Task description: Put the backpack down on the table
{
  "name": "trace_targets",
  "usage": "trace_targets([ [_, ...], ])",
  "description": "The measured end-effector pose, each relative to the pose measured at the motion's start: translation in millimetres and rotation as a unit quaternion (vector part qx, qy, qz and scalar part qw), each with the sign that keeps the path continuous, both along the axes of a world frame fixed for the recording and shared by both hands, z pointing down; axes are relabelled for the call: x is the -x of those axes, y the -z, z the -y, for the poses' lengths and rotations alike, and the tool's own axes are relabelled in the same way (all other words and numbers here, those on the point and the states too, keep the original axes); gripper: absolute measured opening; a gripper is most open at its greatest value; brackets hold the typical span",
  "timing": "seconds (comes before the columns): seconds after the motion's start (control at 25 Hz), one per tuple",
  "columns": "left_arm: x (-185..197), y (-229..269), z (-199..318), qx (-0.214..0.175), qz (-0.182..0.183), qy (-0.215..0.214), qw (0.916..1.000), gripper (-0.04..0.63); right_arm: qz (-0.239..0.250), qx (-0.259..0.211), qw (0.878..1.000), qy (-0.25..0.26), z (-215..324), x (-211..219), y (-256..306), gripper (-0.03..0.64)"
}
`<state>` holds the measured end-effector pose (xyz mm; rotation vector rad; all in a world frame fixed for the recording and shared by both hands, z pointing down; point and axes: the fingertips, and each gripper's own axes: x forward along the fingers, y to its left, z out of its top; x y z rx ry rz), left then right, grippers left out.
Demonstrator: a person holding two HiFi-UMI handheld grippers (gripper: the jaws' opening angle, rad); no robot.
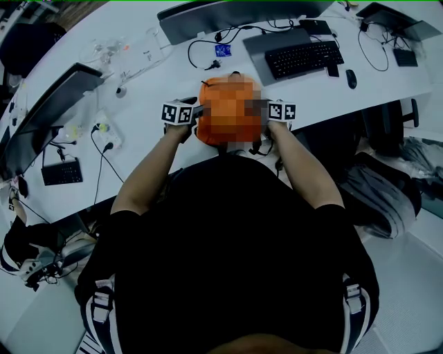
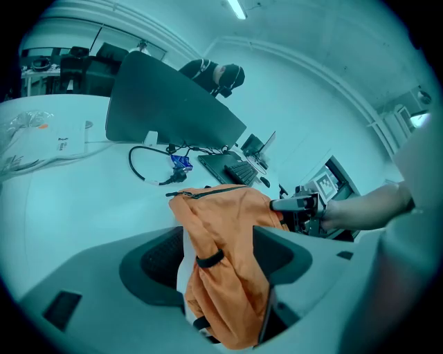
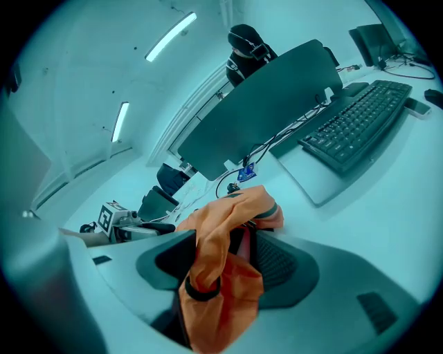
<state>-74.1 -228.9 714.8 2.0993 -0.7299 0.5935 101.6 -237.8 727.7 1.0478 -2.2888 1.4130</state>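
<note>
Head view: orange backpack [image 1: 216, 84] sits on the white table [image 1: 159, 76] at its near edge, straight in front of the person, partly under a mosaic patch. Left tongs [image 1: 196, 112] at its left flank, right tongs [image 1: 265, 108] at its right flank, 1 marker cube on each. Keyboard [image 1: 303, 58] and mouse [image 1: 351, 79] lie beyond, to the right; monitor [image 1: 228, 14] at the far edge. Left gripper view: both jaws stand wide apart, a loose fold of backpack [image 2: 228, 235] fabric with a black strap loop hanging between them, not pinched; right tongs [image 2: 297, 204] show past the bag. Right gripper view: jaws likewise wide apart, orange fabric [image 3: 221, 276] draped slack between them, not clamped; keyboard [image 3: 360, 124] on the table behind
</note>
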Motion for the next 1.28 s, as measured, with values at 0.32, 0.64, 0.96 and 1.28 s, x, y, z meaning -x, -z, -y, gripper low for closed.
trace_targets([
  [0.32, 11, 25, -12, -0.030, -0.019, 0.017, 0.9992, 0.290, -0.007, -0.017, 0.999, -0.030, -12, -28, 15, 0.264],
  [0.64, 21, 68, -24, -0.105, -0.062, 0.043, 0.9917, 0.271, 0.007, -0.054, 0.998, -0.010, -35, -18, 46, 0.203],
  [0.96, 15, 98, -52, -0.140, -0.089, 0.011, 0.9861, 0.164, 0.009, -0.106, 0.993, 0.053, -72, 19, 81, 0.079],
  [1.28, 12, 136, -77, -0.186, -0.118, -0.014, 0.9754, 0.082, -0.025, -0.156, 0.983, 0.088, -95, 23, 109, 0.040],
])
